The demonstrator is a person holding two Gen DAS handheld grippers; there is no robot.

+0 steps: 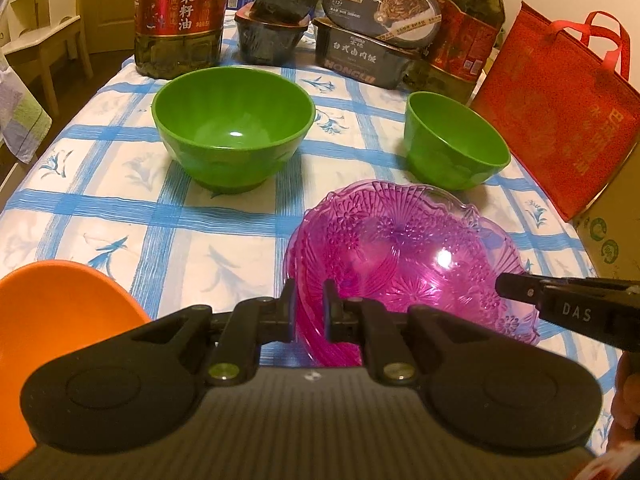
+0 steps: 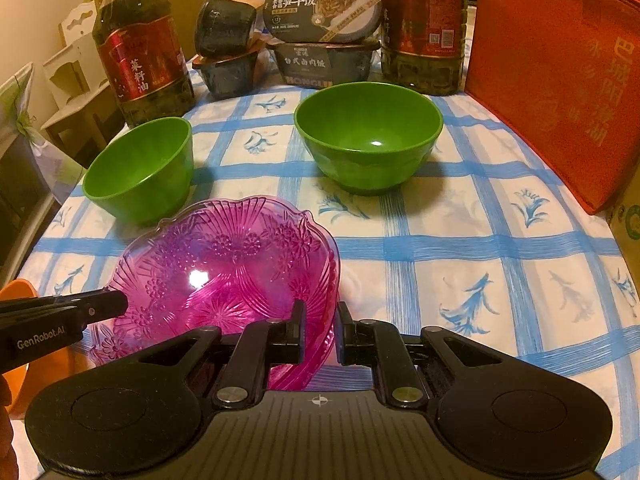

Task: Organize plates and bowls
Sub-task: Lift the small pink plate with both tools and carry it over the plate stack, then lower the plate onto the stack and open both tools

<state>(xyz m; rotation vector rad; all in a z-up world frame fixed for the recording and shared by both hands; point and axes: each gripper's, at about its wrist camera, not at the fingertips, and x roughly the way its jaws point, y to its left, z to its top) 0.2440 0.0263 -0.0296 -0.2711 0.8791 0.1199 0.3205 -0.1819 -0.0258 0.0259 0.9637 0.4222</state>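
Both grippers clamp the pink dish by opposite rim edges.

The left gripper (image 1: pixel 310 308) and right gripper (image 2: pixel 320 330) are nearly shut, each pinching the rim of the pink glass-like dish (image 1: pixel 404 252) just ahead of their fingers. Beyond stand the larger green bowl (image 1: pixel 234 128) and the smaller green bowl (image 1: pixel 454 142); an orange bowl (image 1: pixel 60 320) sits beside the left gripper. If either thin-edge pinch slips, the dish could tilt and drop.

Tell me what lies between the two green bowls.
Only bare checked tablecloth lies between the small green bowl and the large green bowl, clearest in the right wrist view.
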